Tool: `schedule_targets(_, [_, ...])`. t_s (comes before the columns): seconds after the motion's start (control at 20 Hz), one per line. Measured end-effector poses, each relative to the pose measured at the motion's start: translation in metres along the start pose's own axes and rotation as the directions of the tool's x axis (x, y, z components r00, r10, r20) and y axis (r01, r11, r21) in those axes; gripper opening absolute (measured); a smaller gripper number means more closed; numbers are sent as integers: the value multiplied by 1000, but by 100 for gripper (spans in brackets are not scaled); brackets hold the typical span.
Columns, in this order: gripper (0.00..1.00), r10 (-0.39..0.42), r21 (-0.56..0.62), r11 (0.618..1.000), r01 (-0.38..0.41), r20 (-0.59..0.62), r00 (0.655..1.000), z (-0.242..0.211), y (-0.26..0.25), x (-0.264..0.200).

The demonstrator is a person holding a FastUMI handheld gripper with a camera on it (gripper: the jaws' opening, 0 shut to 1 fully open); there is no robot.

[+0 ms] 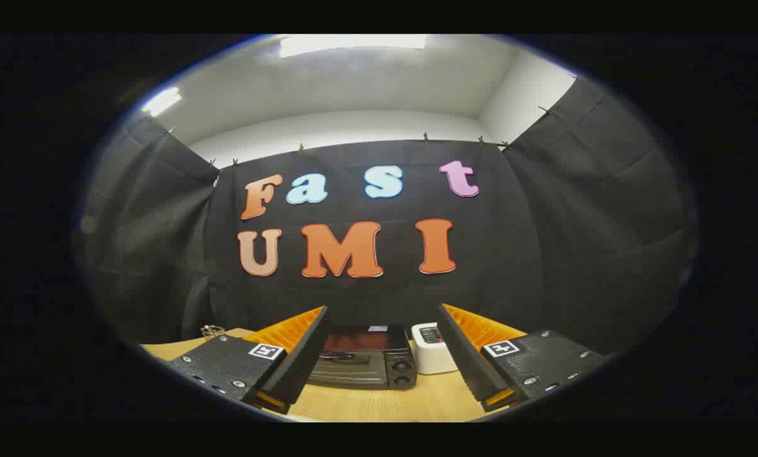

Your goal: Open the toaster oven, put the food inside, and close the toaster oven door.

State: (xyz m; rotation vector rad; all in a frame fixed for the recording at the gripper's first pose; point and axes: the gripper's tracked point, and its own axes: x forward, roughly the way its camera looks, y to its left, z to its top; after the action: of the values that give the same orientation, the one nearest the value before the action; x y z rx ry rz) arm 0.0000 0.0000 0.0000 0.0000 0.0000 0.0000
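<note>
I judge the task as not begun: the toaster oven (pixel 363 358) sits on the wooden table (pixel 379 400) with its door shut, and nothing about it suggests I have touched it. Opening the door, loading the food and closing the door are all left to do.

My gripper (pixel 384 346) is held up and back from the toaster oven, fingers spread wide with nothing between them but open air; the toaster oven shows beyond them, in the gap, well ahead of the tips.

The toaster oven is dark, with two knobs down its right side and a handle across the top of the glass door. I cannot tell what, if anything, is inside; the glass only gives a reddish reflection.

Just to the right of the toaster oven, touching or nearly so, stands a white box (pixel 431 349), partly hidden by one finger. I cannot tell whether it holds the food
</note>
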Motion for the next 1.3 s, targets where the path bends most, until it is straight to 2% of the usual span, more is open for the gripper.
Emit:
schedule_targets(0.7, [98, 51, 24, 998, -50, -39, 998, -17, 36, 27])
schedule_targets(0.9, [99, 70, -4, 997, -71, -46, 996, -23, 50, 34])
schedule_targets(1.05, [98, 94, -24, 995, -96, -88, 992, -50, 65, 47])
schedule_targets(1.3, [98, 141, 28, 990, -138, -190, 972, -106, 94, 85])
